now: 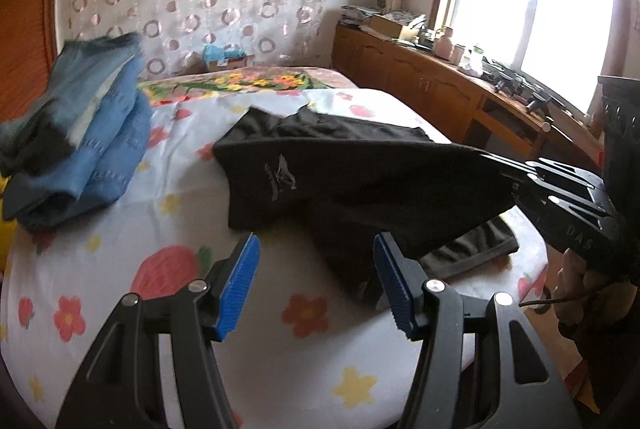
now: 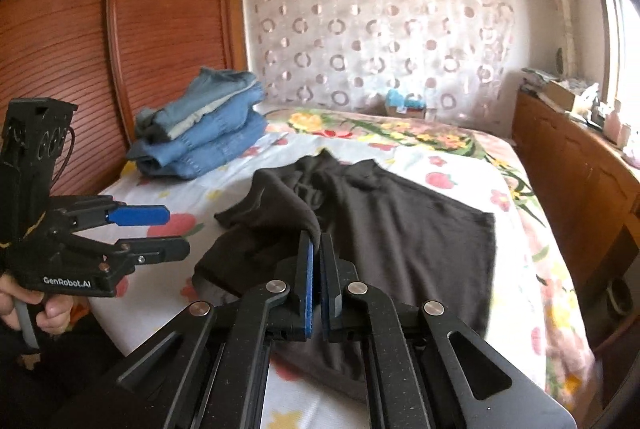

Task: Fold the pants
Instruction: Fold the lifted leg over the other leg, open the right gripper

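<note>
Black pants (image 2: 400, 229) lie spread on the flowered bed sheet (image 2: 516, 213), with a small grey logo on one part (image 1: 282, 177). My right gripper (image 2: 316, 243) is shut on a fold of the black cloth and holds it raised off the bed. In the left wrist view the right gripper (image 1: 508, 175) comes in from the right, with the cloth hanging from its tips. My left gripper (image 1: 316, 245) stands open just in front of the near edge of the pants, with nothing between its blue pads (image 1: 240, 281). From the right wrist view, the left gripper (image 2: 176, 232) hovers to the left of the pants.
A stack of folded blue jeans (image 1: 92, 133) (image 2: 200, 125) sits at the bed's far left by a wooden wardrobe (image 2: 60, 49). A cluttered wooden cabinet (image 1: 420, 77) runs under the window on the right. A small box (image 2: 404, 105) lies at the head of the bed.
</note>
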A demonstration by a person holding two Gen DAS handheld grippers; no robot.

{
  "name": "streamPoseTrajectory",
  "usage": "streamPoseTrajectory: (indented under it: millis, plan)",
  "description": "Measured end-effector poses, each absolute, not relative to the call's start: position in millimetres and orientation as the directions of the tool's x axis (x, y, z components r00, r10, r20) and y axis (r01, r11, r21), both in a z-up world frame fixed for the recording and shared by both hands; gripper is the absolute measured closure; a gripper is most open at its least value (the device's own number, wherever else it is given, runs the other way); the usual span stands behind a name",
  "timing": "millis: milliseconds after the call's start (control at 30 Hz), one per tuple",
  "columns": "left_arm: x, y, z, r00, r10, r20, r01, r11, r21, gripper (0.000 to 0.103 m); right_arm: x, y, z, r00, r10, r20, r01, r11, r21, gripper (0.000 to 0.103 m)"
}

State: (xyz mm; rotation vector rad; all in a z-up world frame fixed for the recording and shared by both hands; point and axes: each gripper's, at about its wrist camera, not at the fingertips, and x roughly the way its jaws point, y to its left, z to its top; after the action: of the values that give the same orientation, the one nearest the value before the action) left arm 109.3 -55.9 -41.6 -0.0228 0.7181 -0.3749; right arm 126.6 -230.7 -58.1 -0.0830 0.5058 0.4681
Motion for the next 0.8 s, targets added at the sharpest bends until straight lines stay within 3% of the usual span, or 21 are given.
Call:
streamPoseTrajectory:
  millis: [333, 800]
  plan:
    - [116, -91, -47, 0.657, -0.368, -0.658, 0.379, 0.916, -0.133, 0.044, 114, -278, -59, 0.804, 0.361, -0.472, -0.383, 0.922, 0.054, 0.103]
    - [116, -111, -59, 0.636, -0.368, -0.678, 0.404, 0.908, -0.114, 0.044, 109, -319, -101, 0.780, 0.294, -0.552, -0.296, 0.951, 0.088, 0.103]
